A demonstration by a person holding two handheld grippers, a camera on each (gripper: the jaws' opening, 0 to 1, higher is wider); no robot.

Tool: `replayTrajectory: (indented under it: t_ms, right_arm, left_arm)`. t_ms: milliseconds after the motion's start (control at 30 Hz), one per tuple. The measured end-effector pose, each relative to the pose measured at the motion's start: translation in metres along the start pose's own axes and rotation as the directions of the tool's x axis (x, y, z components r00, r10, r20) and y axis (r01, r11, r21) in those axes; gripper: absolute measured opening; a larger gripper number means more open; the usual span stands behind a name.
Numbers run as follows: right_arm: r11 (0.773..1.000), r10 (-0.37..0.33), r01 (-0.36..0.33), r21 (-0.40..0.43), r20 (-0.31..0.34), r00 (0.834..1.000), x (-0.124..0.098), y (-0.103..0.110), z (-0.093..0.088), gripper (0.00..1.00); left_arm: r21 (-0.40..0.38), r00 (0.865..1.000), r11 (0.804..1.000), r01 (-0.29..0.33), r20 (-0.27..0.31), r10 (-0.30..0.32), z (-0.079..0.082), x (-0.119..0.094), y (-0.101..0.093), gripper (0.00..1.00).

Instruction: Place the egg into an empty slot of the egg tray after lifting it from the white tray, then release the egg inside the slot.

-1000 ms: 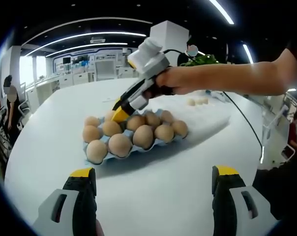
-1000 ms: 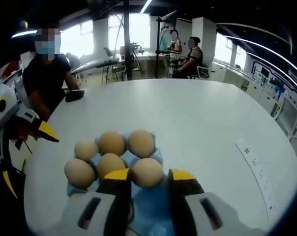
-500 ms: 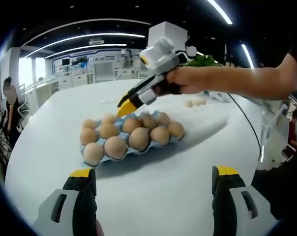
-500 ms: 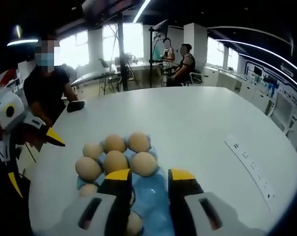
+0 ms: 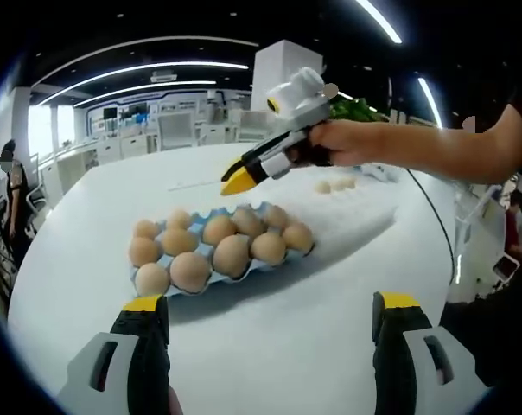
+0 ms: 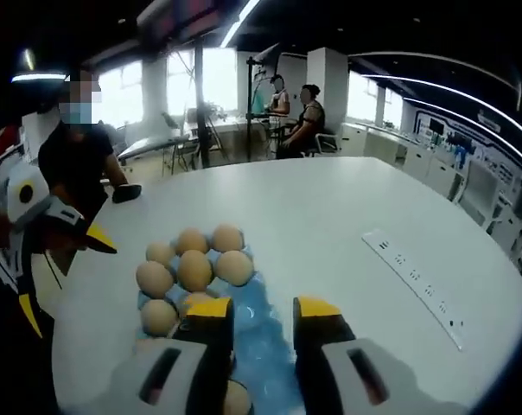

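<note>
While above the egg tray (image 5: 216, 251), right tool (image 5: 241, 181) empty, nearly closed; left tool (image 5: 270, 324) wide apart.

A large round white table (image 5: 270, 346) carried a blue moulded egg tray (image 5: 211, 259) loaded with brown eggs at centre-left of the left gripper view, a few loose eggs (image 5: 337, 184) farther back at upper right, and a long white power strip (image 6: 414, 277) at right of the right gripper view.
</note>
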State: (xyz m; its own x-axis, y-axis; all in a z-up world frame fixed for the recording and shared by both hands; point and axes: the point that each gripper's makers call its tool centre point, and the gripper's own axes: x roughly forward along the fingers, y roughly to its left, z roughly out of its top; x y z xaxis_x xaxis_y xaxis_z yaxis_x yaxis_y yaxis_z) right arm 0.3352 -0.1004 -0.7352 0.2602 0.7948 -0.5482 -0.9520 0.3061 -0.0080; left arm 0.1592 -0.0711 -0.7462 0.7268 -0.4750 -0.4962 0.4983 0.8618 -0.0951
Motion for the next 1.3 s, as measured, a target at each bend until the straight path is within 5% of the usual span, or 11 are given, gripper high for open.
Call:
replayTrajectory:
  t_ms: [700,1300]
  right_arm:
    - [0.999,-0.012,0.012,-0.047,0.006,1.000,-0.047,-0.008,-0.031,0.28]
    - [0.995,-0.097,0.097,-0.003,0.016,0.995,-0.088,-0.041,-0.060,0.27]
  left_arm:
    - [0.018,1.000,0.999,0.030,-0.002,-0.030,0.006,0.012,-0.020,1.00]
    - [0.034,0.997,0.997,0.074,-0.016,-0.074,0.005,0.024,-0.031,1.00]
